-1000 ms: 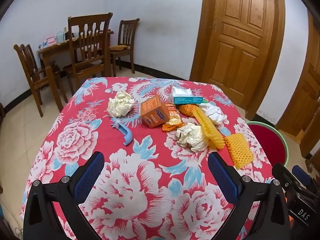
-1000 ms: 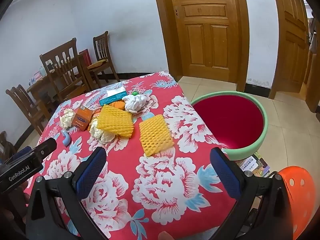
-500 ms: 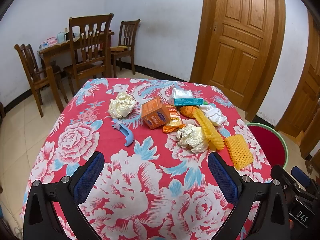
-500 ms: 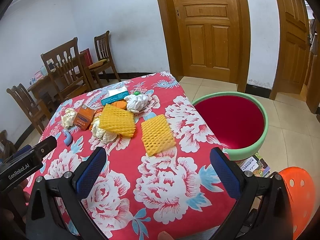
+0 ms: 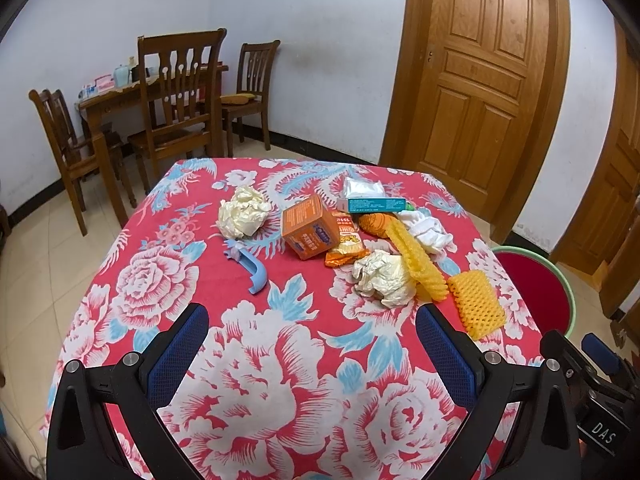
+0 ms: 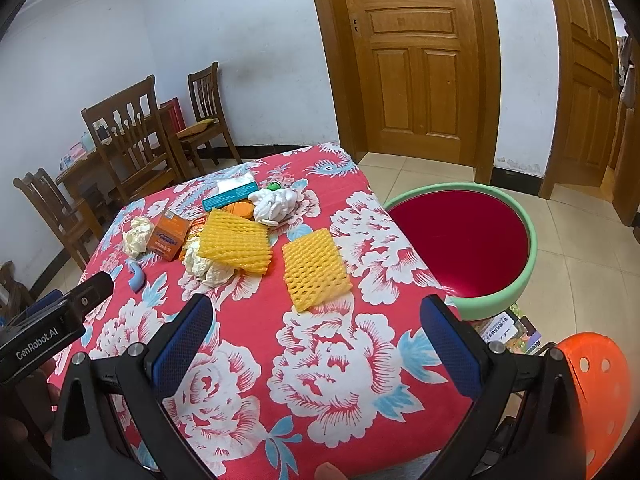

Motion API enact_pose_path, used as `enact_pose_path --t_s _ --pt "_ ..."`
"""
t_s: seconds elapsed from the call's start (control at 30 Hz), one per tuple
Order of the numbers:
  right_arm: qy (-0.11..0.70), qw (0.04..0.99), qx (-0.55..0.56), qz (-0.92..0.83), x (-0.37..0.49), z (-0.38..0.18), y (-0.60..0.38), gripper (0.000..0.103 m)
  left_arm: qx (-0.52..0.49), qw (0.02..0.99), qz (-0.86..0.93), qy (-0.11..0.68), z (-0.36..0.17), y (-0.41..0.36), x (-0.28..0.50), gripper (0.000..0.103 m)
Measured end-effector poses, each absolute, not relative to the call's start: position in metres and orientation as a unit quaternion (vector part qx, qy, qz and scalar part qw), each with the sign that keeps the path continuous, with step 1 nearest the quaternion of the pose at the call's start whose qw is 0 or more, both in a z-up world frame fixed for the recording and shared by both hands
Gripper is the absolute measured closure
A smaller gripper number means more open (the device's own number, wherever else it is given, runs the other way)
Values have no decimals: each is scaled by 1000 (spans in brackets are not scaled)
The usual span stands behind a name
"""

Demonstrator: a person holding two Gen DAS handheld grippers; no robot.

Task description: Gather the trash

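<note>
Trash lies on a table with a red flowered cloth (image 5: 280,360): two crumpled paper balls (image 5: 243,212) (image 5: 382,278), an orange box (image 5: 307,227), a snack wrapper (image 5: 347,244), a teal box (image 5: 374,204), a white rag (image 5: 426,231), a blue plastic piece (image 5: 252,269) and two yellow foam nets (image 6: 314,268) (image 6: 234,240). A green-rimmed red bin (image 6: 464,240) stands on the floor right of the table. My left gripper (image 5: 312,344) hovers open over the near cloth. My right gripper (image 6: 316,332) is open too, just short of the nearer foam net.
Wooden chairs (image 5: 180,100) and a cluttered side table (image 5: 112,92) stand at the back left. Wooden doors (image 5: 480,80) close off the far wall. An orange perforated stool (image 6: 592,392) sits at the lower right, with booklets (image 6: 512,328) on the floor by the bin.
Both grippers drifted slightly, so the table and trash shifted a little in view. Both stay open, and nothing was taken hold of.
</note>
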State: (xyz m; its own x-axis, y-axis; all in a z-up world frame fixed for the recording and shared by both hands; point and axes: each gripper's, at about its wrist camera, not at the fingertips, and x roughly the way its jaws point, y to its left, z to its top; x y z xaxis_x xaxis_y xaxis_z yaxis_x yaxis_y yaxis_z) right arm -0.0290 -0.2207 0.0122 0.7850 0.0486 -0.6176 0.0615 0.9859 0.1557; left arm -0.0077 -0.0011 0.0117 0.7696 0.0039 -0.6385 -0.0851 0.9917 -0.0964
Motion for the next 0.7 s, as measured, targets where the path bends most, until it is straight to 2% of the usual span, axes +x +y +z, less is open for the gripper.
enact_pose_path --t_s 0.7 --pt "329 940 87 -3 -27 11 -223 1 -60 939 24 338 12 -1 -8 0"
